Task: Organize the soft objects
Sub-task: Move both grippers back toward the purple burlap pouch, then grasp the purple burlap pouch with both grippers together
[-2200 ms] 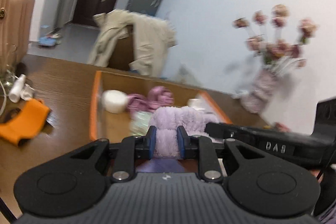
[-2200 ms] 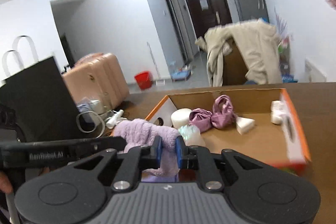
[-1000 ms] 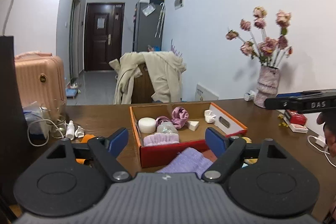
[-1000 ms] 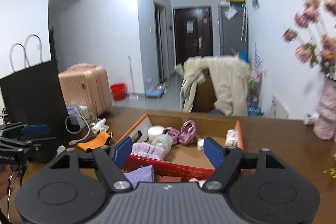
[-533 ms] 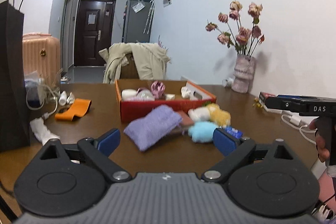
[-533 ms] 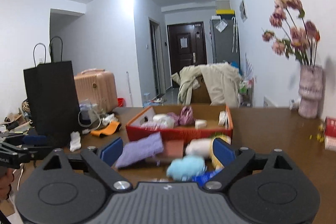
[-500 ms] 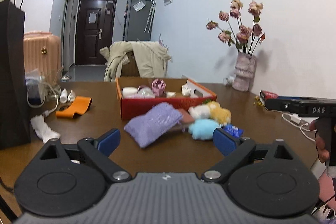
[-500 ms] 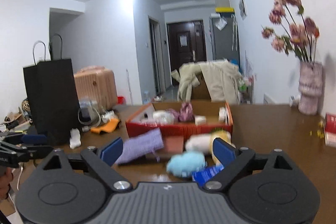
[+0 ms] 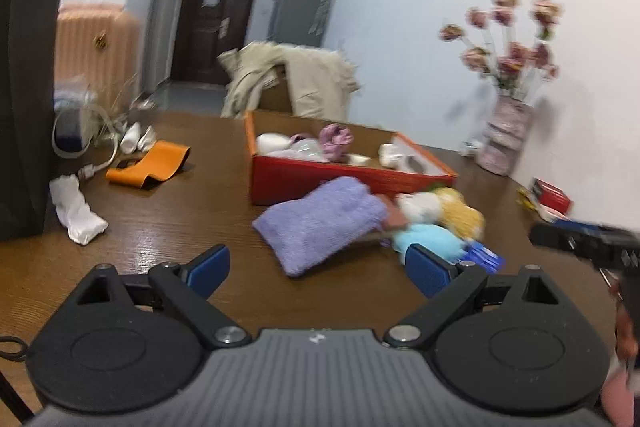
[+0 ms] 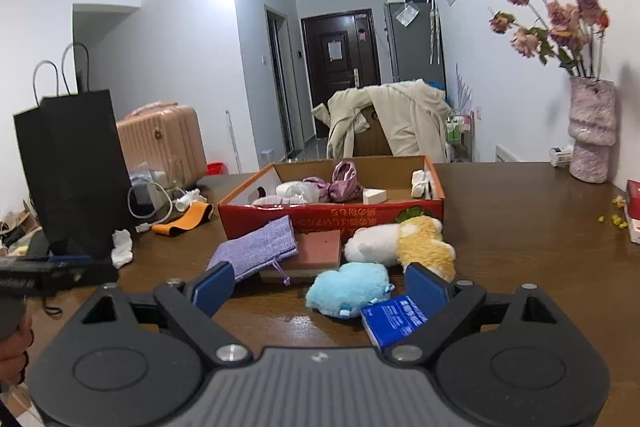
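Note:
A red cardboard box (image 10: 332,217) (image 9: 320,179) stands mid-table and holds a fluffy lilac item, a pink scrunchie (image 10: 344,179) and small white things. In front of it lie a purple knit pouch (image 10: 256,249) (image 9: 320,223), a pink sponge block (image 10: 320,247), a white and yellow plush (image 10: 400,243) (image 9: 440,209), a light blue plush (image 10: 348,289) (image 9: 428,237) and a blue tissue pack (image 10: 396,317). My left gripper (image 9: 318,263) is open and empty, just short of the pouch. My right gripper (image 10: 318,287) is open and empty, just short of the blue plush.
A black paper bag (image 10: 76,163) stands at the left with cables, an orange strap (image 10: 184,221) and a crumpled white cloth (image 10: 122,247). A vase of dried roses (image 10: 590,135) and a red packet (image 9: 552,195) are at the right. A coat-draped chair (image 10: 392,123) stands behind the table.
Both grippers let go of the fluffy lilac item in the box, opened and pulled back. The left gripper has now moved closer to the pouch and tilted; the right has barely moved.

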The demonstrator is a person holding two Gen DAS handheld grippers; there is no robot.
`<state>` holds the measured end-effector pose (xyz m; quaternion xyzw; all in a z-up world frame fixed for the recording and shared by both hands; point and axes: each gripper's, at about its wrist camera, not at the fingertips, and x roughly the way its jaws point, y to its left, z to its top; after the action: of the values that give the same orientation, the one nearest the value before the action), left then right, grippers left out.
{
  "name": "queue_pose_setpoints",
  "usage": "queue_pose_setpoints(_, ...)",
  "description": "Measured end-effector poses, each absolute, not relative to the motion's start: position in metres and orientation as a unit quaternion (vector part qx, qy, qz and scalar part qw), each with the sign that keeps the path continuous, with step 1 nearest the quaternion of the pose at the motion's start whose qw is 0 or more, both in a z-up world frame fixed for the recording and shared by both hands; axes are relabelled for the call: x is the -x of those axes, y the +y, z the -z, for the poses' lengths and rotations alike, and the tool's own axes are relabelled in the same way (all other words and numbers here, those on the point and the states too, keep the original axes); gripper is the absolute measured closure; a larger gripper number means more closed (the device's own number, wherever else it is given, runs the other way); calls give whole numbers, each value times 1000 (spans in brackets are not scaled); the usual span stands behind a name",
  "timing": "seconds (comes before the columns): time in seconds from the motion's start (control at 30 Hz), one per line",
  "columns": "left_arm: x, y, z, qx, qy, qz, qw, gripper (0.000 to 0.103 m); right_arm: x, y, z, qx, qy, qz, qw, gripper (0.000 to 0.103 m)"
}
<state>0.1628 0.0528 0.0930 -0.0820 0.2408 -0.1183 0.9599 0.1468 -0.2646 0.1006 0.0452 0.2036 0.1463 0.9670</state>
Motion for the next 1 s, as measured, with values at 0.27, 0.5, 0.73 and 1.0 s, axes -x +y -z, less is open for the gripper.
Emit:
queue_pose_setpoints(0.27, -261, 62, -61, 155, 292, 117, 937, 20, -232, -224, -87, -29, 226, -172, 958, 16)
queue_pose_setpoints(0.5, -295, 62, -31, 187, 310, 130, 923, 29, -313, -182, -61, -18, 258, -197, 946, 34)
queue_pose_setpoints(0.73, -304, 66, -17, 212, 332, 154, 906, 57, -332, -159, -34, 7, 262, -201, 944, 61)
queue_pose_setpoints(1.0, -302, 59, -18, 193, 334, 162, 908, 83, -321, -151, -31, 34, 232, -204, 950, 81)
